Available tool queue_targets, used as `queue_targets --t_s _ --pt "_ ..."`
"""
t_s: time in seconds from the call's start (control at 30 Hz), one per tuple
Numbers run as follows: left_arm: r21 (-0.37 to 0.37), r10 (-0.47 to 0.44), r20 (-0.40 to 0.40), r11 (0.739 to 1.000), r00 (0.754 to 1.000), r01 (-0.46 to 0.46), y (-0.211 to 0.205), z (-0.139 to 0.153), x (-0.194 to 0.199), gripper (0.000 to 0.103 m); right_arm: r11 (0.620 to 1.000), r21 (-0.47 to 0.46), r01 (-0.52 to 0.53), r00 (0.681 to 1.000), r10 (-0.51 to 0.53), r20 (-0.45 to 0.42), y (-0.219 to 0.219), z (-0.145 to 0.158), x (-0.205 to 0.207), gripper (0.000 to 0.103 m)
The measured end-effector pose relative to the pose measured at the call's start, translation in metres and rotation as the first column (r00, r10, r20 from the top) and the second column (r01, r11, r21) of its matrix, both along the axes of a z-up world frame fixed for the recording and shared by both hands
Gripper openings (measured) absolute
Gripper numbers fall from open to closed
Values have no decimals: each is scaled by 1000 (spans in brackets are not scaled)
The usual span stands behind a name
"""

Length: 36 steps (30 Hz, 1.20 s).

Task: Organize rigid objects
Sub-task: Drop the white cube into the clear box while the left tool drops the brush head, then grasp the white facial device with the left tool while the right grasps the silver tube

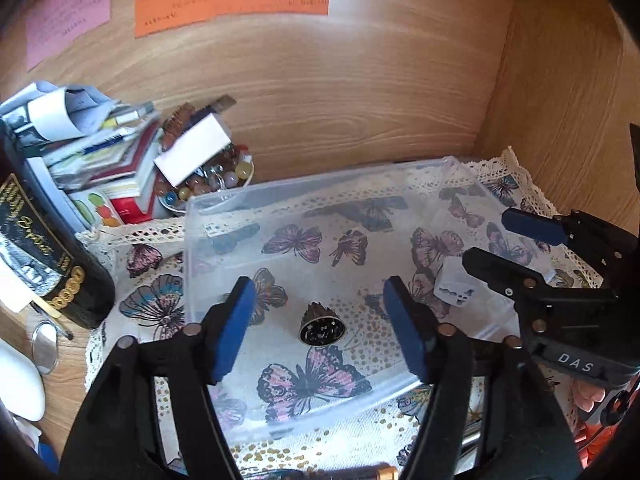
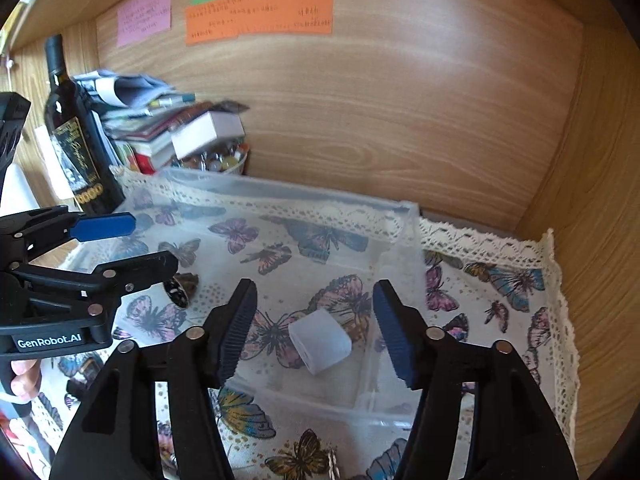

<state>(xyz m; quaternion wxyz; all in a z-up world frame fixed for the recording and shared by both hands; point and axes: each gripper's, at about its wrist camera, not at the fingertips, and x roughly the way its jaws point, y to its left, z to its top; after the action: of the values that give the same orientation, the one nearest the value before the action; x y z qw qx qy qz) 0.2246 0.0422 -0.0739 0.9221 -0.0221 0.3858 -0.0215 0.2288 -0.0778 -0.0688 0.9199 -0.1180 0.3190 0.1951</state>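
Progress can be judged only from what lies in the clear bin (image 1: pixel 320 184), which stands on a butterfly cloth (image 2: pixel 500 280) inside a wooden cupboard: two items are seen resting on its floor. A dark capsule (image 1: pixel 322 326) lies on its side toward the bin's left, well apart from a frosted white block (image 2: pixel 320 340) lying toward the right. Both appear to have been placed already, so that much of the sorting is judged done. Whether more pieces remain outside the bin cannot be told; something brass-coloured is glimpsed at the bottom edge of the left view, too cut off to identify. The left gripper (image 1: pixel 322 320) is held wide open above the capsule, with nothing between its jaws. The right gripper (image 2: pixel 316 328) is likewise spread wide over the block and grips nothing. Each gripper is also caught from the side in the other's view. On the right gripper's body the letters "DAS" are read; on the left gripper's body "GenRobot.AI" is printed. A dark bottle (image 2: pixel 76 132) stands left of the bin with a black-and-gold label, whose script is too blurred to be made out. Coloured notes (image 2: pixel 260 12) in orange, green and pink are stuck to the back panel; handwriting is visible on them but is not legible. A pile of books (image 1: pixel 100 160) and a bowl of beads (image 1: pixel 212 188) are stacked behind the bin's left corner.
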Motion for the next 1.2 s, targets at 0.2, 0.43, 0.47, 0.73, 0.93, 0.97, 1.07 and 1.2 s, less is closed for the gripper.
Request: queue_targets --t_s 0.2,0.43,0.47,0.73,0.93,0.97,1.07,1.2 --pt "-3 31 56 1000 998 -31 5 16 -30 94 1000 15 8 997 -9 75 -14 19 -31 76" --pt "-1 7 79 1000 997 -7 -2 19 -70 100 999 33 11 995 -14 98 -32 21 -64 80" --pt "2 4 77 1000 997 -4 -3 17 -76 100 999 35 11 996 -14 91 -34 18 -68 80" --pt "26 -57 23 998 998 57 -26 -10 -111 101 1000 -13 15 1000 -15 22 -46 -12 -93 80" --pt "12 -105 -41 994 994 105 -46 -35 -128 101 999 16 42 999 -41 -29 -63 -25 -106 80" --pt "10 -113 -51 993 992 114 -51 -39 -129 100 999 20 47 998 -47 -30 -65 -26 -108 80" --pt "15 -145 -62 989 987 146 -64 -48 -131 100 998 27 56 998 -55 -33 -71 -27 -114 80" --pt "33 -203 -77 978 976 206 -83 -56 -125 100 998 20 56 998 -56 -31 -73 -28 -117 80"
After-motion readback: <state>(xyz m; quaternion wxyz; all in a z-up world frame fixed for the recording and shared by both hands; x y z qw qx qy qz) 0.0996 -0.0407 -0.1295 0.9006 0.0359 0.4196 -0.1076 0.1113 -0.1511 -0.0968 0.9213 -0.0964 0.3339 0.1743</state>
